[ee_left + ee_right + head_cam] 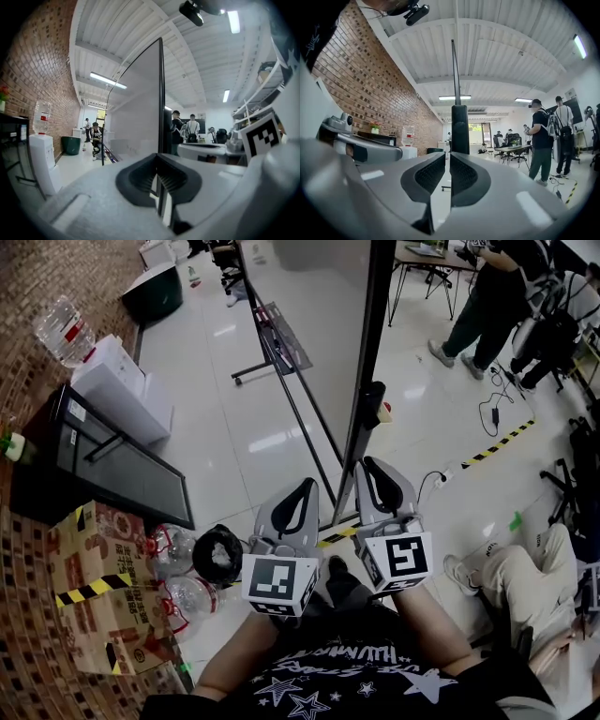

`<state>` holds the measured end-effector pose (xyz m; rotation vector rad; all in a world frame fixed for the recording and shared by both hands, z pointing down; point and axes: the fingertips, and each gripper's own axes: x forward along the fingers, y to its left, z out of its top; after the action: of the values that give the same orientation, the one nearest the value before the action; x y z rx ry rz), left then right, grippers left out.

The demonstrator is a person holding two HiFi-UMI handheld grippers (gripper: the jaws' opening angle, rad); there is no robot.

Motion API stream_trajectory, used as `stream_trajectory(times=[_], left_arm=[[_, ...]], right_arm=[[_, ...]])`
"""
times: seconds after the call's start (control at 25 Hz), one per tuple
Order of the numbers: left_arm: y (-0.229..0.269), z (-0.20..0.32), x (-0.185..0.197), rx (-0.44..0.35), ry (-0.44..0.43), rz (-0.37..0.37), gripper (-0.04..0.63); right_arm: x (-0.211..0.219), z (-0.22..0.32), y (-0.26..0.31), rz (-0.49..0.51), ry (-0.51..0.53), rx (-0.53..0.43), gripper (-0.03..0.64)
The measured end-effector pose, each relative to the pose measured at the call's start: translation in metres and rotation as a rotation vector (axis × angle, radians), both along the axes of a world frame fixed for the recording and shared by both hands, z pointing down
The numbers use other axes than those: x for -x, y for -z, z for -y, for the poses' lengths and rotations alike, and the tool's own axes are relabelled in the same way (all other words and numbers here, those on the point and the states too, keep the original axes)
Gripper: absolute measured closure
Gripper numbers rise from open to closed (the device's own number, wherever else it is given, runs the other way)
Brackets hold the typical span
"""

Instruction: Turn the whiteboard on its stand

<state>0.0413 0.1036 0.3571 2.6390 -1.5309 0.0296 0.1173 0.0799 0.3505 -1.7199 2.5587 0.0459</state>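
Two jaws of the right gripper (448,157) are shut on the dark edge of the whiteboard (309,315). On the left gripper (157,159), the jaws are set slightly apart around that edge, with the board upright just past them.

"What colours are your grippers?"

"My left gripper (158,164) and right gripper (449,161) are pale grey with black pads, and their cubes carry black-and-white square markers."

"And around them?"

"The whiteboard (309,296) is pale grey, framed black. The wall (370,84) is red-brown brick. The floor tape (497,444) is striped yellow and black."
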Motion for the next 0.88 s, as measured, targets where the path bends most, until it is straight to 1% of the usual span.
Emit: stream_trajectory(times=[0.12,0.36,0.64,0.88], left_arm=[[-0.001,-0.006,-0.005,-0.004,-0.006,-0.008,0.591],[-0.005,-0.011,-0.006,0.005,0.005,-0.013,0.591],[-0.008,-0.009,0.001,0.011,0.019,-0.004,0.591],[-0.010,-0.005,0.001,0.008,0.026,0.001,0.591]], right_arm=[[0.009,-0.009,0.002,-0.003,0.040,0.014,0.600],[0.027,-0.021,-0.002,-0.021,0.097,0.031,0.607],[0.040,-0.024,-0.005,-0.053,0.121,0.038,0.607],[0.040,-0.019,-0.011,-0.047,0.148,0.076,0.607]])
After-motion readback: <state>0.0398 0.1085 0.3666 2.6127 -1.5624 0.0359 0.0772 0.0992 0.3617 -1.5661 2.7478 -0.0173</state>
